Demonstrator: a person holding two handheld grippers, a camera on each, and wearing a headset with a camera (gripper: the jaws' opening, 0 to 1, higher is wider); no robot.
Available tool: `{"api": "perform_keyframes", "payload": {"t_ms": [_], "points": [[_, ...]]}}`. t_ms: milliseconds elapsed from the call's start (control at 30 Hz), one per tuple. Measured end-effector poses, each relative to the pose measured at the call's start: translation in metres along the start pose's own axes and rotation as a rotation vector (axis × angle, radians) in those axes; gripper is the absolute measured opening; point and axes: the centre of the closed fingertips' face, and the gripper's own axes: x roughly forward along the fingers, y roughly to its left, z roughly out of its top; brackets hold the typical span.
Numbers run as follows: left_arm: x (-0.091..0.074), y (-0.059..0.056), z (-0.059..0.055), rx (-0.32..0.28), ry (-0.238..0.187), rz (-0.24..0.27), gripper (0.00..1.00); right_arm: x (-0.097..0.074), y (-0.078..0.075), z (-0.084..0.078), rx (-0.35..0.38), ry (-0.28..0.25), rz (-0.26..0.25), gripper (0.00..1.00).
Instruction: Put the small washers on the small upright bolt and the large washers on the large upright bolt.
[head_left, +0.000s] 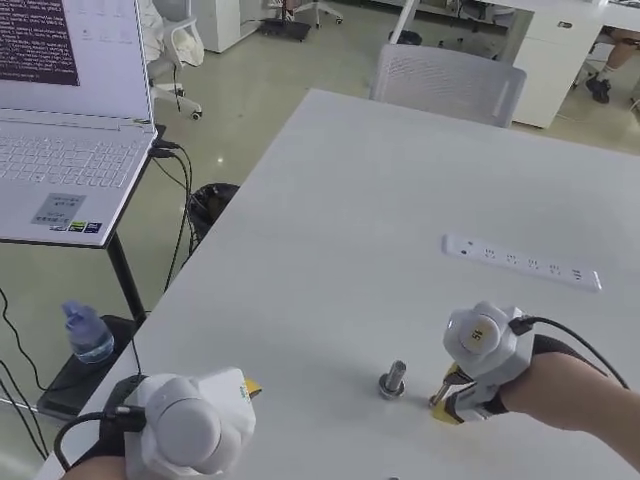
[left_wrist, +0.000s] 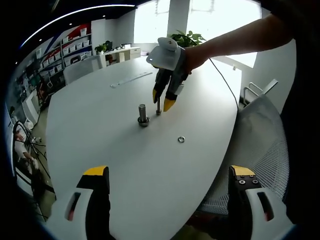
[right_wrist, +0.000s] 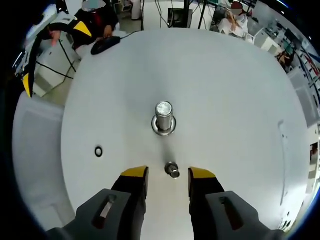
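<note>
On the table (head_left: 350, 200), my right gripper (right_wrist: 168, 173) straddles the small bolt (right_wrist: 172, 169), jaws apart; large bolt (right_wrist: 163, 118) at twelve o'clock, washer (right_wrist: 98, 151) at ten. My left gripper (left_wrist: 168, 171) gapes wide, empty.

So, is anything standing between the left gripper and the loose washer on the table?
Nothing visible does. Bare table lies between the open left gripper and the loose washer. The right gripper, the small bolt and the large bolt stand beyond the washer.

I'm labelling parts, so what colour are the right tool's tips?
Yellow tips on the right tool, clearest in the right gripper view.
</note>
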Motion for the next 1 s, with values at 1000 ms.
{"api": "perform_keyframes", "payload": {"t_ms": [1000], "points": [[0.004, -0.010, -0.010, -0.022, 0.006, -0.011, 0.92, -0.026, 0.010, 0.000, -0.020, -0.027, -0.024, 0.32]]}}
